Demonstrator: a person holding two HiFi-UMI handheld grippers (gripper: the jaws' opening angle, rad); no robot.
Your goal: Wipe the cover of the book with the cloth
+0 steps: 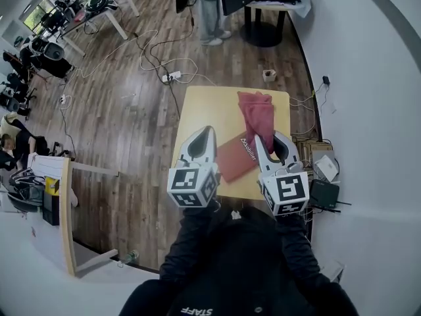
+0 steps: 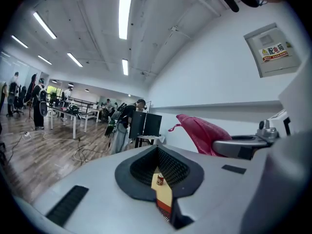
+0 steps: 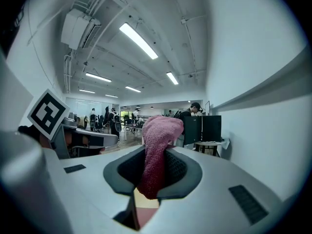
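in the head view the small wooden table [image 1: 200, 107] sits at 12 o'clock from the person, and the red book [image 1: 235, 158] lies flat on it near the near edge, between the two grippers. its right end is covered by the right gripper [image 1: 271, 140], and only part of the white lettering on its cover shows.

the right gripper's jaws are pinched onto the pink-red cloth [image 1: 256, 110], which runs from the jaws toward 12 o'clock, above the table's far half. in the right gripper view the cloth [image 3: 156, 145] stands up between the jaws and blocks most of the gap; only a sliver of table and a strip of red show beneath it.

the left gripper [image 1: 209, 131] is at 9 o'clock from the book, over the table's left edge. in its own view its jaws [image 2: 157, 152] meet at the tips with nothing between them, and only a thin strip of table and book cover shows through the slot. a small can-like object in that slot is too tiny to identify.

at 12 o'clock a standing person [image 1: 210, 12] is cut off by the frame's top.
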